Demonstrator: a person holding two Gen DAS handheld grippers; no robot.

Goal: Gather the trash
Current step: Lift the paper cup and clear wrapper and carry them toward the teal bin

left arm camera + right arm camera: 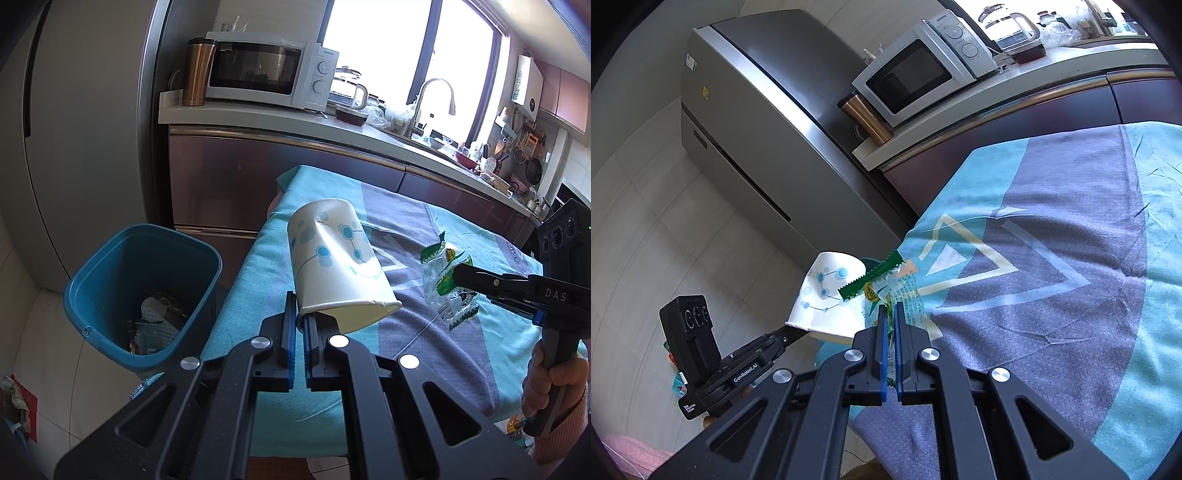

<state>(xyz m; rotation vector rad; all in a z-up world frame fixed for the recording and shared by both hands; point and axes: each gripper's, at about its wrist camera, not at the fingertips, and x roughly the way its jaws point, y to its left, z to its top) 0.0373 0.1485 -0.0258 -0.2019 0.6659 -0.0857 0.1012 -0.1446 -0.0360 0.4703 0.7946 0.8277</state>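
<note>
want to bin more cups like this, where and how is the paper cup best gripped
By the rim wall, one finger inside the mouth and one outside, coming from the open end. The paper cup already has a dented side, so squeezing the body would crush it. The left gripper is pinching its rim this way.

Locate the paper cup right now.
In the left wrist view the paper cup is pinched at its rim by the left gripper, above the table's edge, right of the blue bin.

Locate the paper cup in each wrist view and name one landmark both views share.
Left wrist: paper cup at centre, its rim pinched by the left gripper.
Right wrist: lower left of centre, behind the green wrapper.
Shared landmark: the microwave.
</note>
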